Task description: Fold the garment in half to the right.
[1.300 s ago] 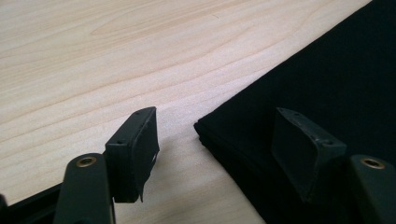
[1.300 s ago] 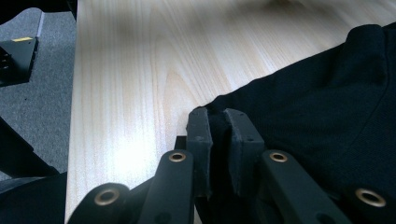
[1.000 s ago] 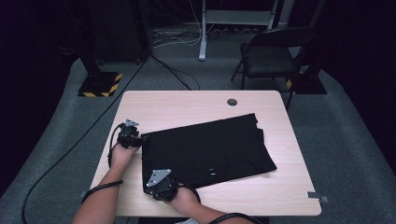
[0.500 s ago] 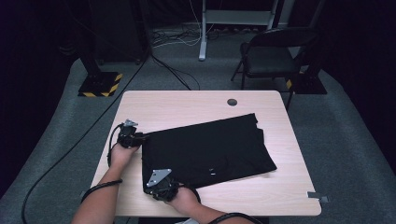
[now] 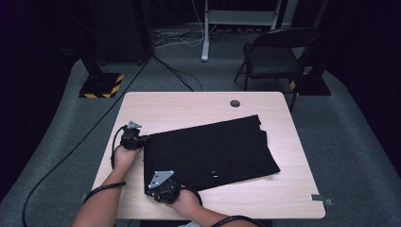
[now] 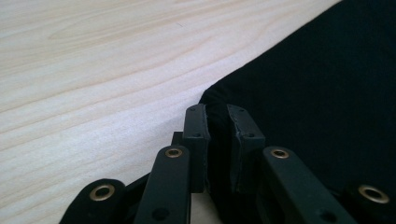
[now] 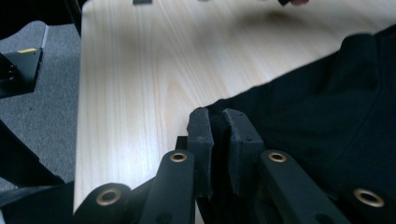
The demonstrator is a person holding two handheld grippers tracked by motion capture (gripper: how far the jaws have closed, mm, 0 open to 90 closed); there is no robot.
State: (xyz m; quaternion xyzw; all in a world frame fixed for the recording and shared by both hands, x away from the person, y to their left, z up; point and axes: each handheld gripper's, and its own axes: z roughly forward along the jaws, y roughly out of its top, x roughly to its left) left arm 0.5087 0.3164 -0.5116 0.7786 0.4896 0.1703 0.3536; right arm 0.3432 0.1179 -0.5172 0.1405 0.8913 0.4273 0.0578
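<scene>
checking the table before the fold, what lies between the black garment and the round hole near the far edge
Bare wood only: in the high view, nothing lies between the black garment and the round hole in the table.

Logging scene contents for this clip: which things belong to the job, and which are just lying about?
In the job:
black garment
left claw, shut on its corner
right claw, shut on its near corner
table

Lying about:
folding chair
floor cables
</scene>
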